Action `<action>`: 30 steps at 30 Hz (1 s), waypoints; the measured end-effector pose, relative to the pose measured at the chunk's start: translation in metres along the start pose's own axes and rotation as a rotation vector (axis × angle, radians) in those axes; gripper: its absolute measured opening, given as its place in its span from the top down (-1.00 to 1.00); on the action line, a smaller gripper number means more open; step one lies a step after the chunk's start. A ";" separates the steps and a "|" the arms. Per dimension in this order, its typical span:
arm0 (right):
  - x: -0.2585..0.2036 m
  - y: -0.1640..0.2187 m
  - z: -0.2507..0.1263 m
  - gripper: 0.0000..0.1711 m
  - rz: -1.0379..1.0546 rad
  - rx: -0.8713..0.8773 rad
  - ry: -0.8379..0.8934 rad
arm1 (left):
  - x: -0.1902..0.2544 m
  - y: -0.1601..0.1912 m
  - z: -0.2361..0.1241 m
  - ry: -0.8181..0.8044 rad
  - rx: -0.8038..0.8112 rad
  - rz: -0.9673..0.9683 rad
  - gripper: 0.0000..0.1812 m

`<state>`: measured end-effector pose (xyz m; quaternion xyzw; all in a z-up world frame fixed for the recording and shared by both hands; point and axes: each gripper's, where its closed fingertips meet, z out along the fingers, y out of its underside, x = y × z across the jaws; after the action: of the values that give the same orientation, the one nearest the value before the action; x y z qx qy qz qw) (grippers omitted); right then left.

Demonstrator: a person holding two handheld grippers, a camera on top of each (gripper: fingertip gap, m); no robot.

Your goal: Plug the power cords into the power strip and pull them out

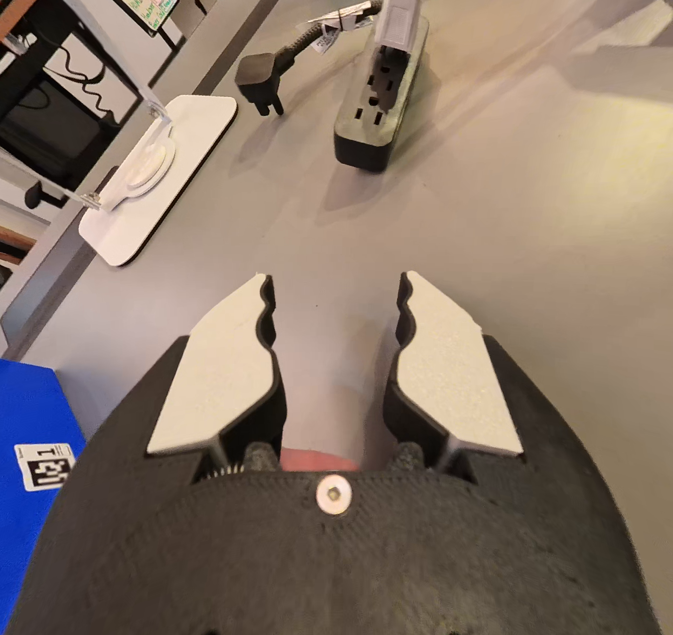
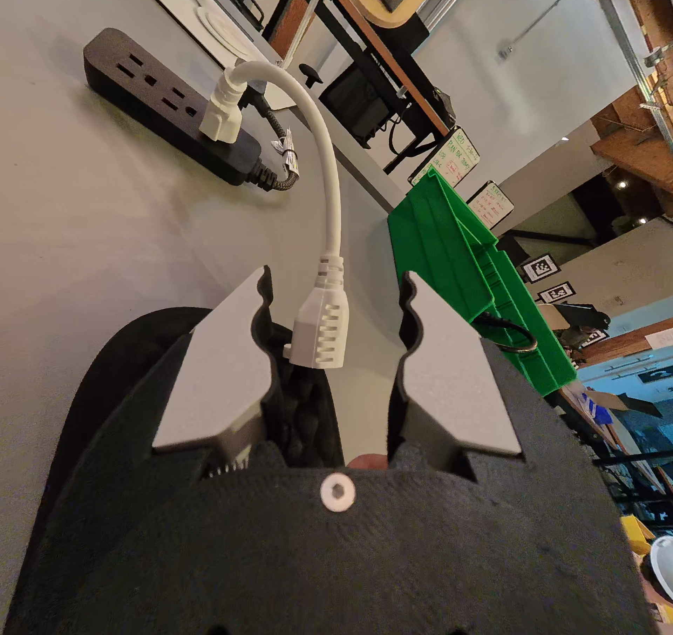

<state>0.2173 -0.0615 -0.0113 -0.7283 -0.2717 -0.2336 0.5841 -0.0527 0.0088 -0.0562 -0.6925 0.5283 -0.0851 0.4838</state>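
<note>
The white cord was plugged into the strip, far left of the right hand-held gripper. Its loose socket end hung between the spread, empty fingers. The left hand-held gripper, also spread, sat farther off.

The right gripper hovered with its jaws spread, the white cord's socket end hanging loose between them; the white cord arched up to its white plug, seated in the black power strip; a green bin stood right of that strip.
</note>
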 end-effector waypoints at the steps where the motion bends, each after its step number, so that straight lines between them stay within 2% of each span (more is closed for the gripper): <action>1: 0.001 -0.002 -0.001 0.19 0.002 0.010 0.004 | -0.002 0.000 0.000 0.003 0.000 -0.021 0.27; 5: 0.007 -0.016 -0.009 0.20 0.078 0.084 0.006 | -0.009 0.003 0.004 0.026 -0.027 -0.122 0.11; 9: 0.003 -0.042 -0.011 0.19 0.068 0.111 -0.111 | -0.009 -0.009 0.013 0.041 -0.037 -0.124 0.04; 13: 0.001 -0.079 0.006 0.26 -0.175 0.124 -0.249 | -0.003 -0.043 0.030 0.072 -0.014 -0.088 0.04; 14: -0.005 -0.087 0.012 0.30 -0.232 0.123 -0.320 | -0.002 -0.052 0.036 0.091 -0.003 -0.094 0.05; 17: -0.031 -0.100 0.031 0.25 -0.401 0.096 -0.538 | -0.007 -0.065 0.058 0.108 -0.007 -0.108 0.07; 21: -0.057 -0.094 0.057 0.23 -0.661 0.028 -0.739 | -0.013 -0.073 0.078 0.151 -0.027 -0.184 0.18; 24: -0.069 -0.082 0.073 0.21 -0.775 -0.054 -0.882 | -0.016 -0.074 0.093 0.182 -0.051 -0.249 0.21; 26: -0.074 -0.079 0.083 0.30 -0.854 -0.072 -0.935 | -0.014 -0.076 0.102 0.202 -0.065 -0.298 0.22; 30: -0.087 -0.067 0.092 0.51 -0.908 -0.092 -1.122 | -0.012 -0.077 0.115 0.194 -0.106 -0.276 0.21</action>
<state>0.1101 0.0289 -0.0390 -0.5778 -0.7962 -0.0555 0.1706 0.0647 0.0829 -0.0524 -0.7717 0.4760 -0.1893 0.3770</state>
